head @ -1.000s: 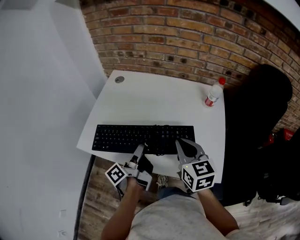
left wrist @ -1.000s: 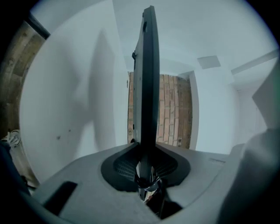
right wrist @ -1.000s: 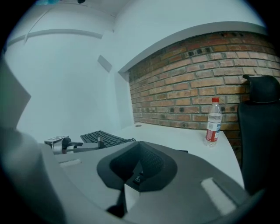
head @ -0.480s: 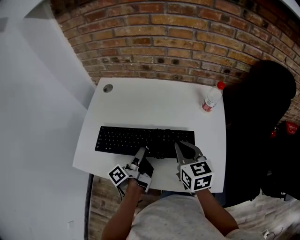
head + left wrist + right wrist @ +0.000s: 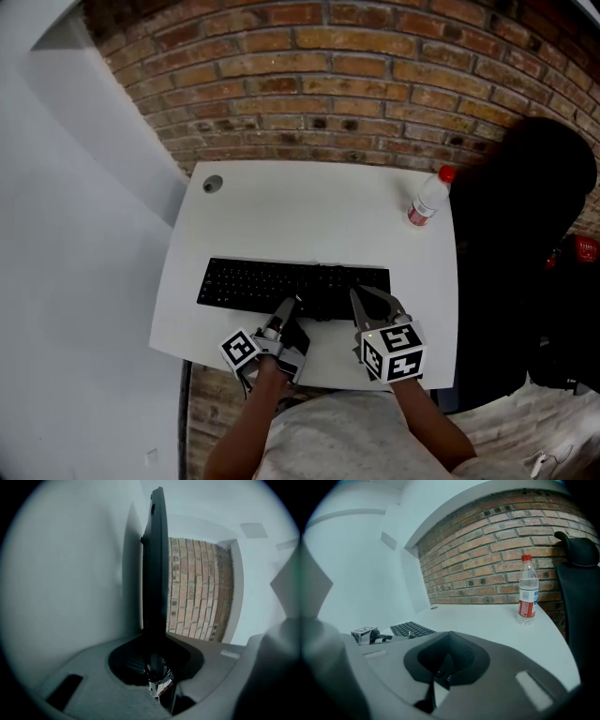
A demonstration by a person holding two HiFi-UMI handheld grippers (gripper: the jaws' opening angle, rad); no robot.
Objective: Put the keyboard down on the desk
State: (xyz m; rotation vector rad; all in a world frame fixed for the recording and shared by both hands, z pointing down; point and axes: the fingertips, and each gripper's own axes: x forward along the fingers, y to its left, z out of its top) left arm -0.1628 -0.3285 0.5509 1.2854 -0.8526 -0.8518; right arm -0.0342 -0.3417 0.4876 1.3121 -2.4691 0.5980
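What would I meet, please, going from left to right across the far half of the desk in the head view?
grey wall → cable hole in the desk's corner → water bottle with a red cap → dark chair

I am looking down on a white desk [image 5: 281,211]. A clear, red-capped bottle [image 5: 427,202] is standing on it. Left of the bottle and nearer me, a black keyboard [image 5: 272,284] is lying across the top. Far left of the bottle, a round grommet [image 5: 213,184] is sitting.
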